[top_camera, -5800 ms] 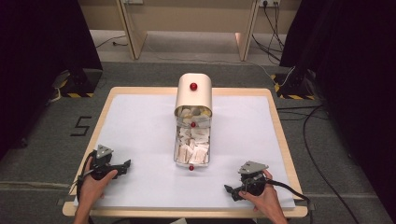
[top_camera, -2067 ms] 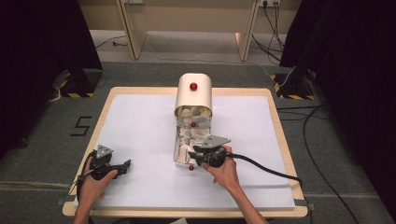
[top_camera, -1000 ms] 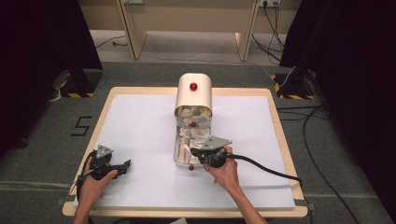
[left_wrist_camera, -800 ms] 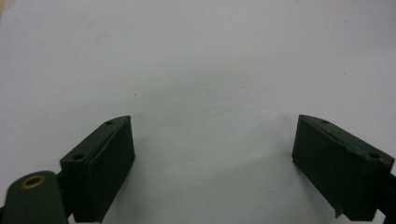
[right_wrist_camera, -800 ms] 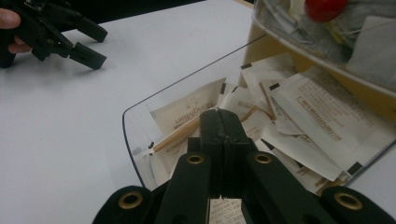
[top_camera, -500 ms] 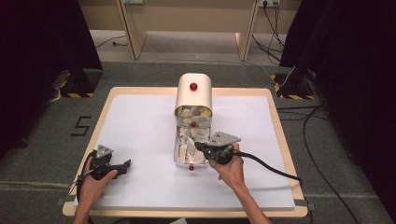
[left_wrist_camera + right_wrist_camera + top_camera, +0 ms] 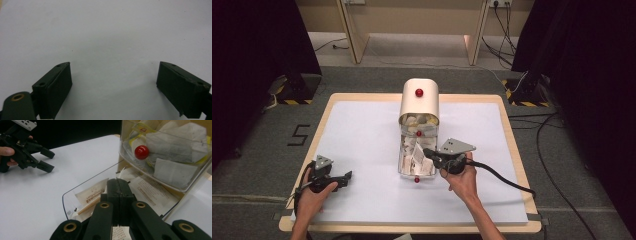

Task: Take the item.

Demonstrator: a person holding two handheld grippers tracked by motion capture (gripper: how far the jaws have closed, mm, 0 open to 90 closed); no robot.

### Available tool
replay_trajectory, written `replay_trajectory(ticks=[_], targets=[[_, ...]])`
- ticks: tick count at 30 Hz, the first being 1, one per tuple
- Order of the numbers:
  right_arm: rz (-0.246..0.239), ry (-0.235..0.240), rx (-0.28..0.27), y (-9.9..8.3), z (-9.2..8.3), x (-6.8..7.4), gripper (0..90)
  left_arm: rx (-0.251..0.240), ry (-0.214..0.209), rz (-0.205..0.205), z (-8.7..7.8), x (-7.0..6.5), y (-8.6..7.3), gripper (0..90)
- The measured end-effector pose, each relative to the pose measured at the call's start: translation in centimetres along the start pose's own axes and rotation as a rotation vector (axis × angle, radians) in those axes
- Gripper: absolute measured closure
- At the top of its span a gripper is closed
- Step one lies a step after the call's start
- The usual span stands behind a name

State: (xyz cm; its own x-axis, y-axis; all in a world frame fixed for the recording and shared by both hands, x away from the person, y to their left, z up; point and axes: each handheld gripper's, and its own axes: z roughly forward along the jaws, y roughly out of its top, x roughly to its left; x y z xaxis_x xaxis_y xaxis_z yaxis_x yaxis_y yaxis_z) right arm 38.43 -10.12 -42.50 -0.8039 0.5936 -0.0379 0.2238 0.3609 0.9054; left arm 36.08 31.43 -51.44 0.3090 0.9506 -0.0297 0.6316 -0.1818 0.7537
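A beige dispenser (image 7: 419, 102) with red knobs stands mid-table, its clear lower drawer (image 7: 403, 167) pulled out toward me and full of tea bag packets. My right gripper (image 7: 427, 152) reaches over the drawer from the right, jaws shut; a white packet (image 7: 417, 154) stands up at its tips, apparently pinched. In the right gripper view the jaws (image 7: 120, 185) are pressed together above packets in the drawer (image 7: 75, 191), below the upper bin's red knob (image 7: 141, 152). My left gripper (image 7: 346, 177) rests at the front left on the white sheet, jaws (image 7: 113, 87) wide open, nothing between them.
A white sheet (image 7: 362, 135) covers the wooden table (image 7: 507, 125). A black cable (image 7: 502, 177) trails from the right gripper across the front right. The left gripper (image 7: 46, 160) lies well left of the drawer. Table legs and cables stand beyond the far edge.
My right gripper came from the front right corner to the drawer and over the last second rose a little with a white packet at its tips. The left gripper stayed put.
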Motion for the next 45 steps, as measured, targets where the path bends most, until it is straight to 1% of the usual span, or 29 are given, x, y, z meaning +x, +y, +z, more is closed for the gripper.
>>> replay_trajectory(ticks=[9,19,28,33,37,45], targets=[[0.001,-0.014,-0.028,0.5,-1.0,-0.3,90.0,0.000,0.000,0.000,0.0,0.0,0.0,12.0],[-0.003,-0.023,-0.036,0.7,-1.8,-0.4,90.0,0.000,0.000,0.000,0.0,0.0,0.0,12.0],[0.023,-0.038,-0.046,0.2,-2.7,-1.1,90.0,0.000,0.000,0.000,0.0,0.0,0.0,12.0],[0.027,-0.044,-0.071,0.5,-3.6,-1.3,90.0,0.000,0.000,0.000,0.0,0.0,0.0,12.0],[0.027,-0.057,-0.078,0.7,-4.2,-1.5,90.0,0.000,0.000,0.000,0.0,0.0,0.0,12.0],[0.042,-0.083,-0.100,0.7,-5.4,-2.2,90.0,0.001,0.000,0.000,0.0,0.0,0.0,12.0]])
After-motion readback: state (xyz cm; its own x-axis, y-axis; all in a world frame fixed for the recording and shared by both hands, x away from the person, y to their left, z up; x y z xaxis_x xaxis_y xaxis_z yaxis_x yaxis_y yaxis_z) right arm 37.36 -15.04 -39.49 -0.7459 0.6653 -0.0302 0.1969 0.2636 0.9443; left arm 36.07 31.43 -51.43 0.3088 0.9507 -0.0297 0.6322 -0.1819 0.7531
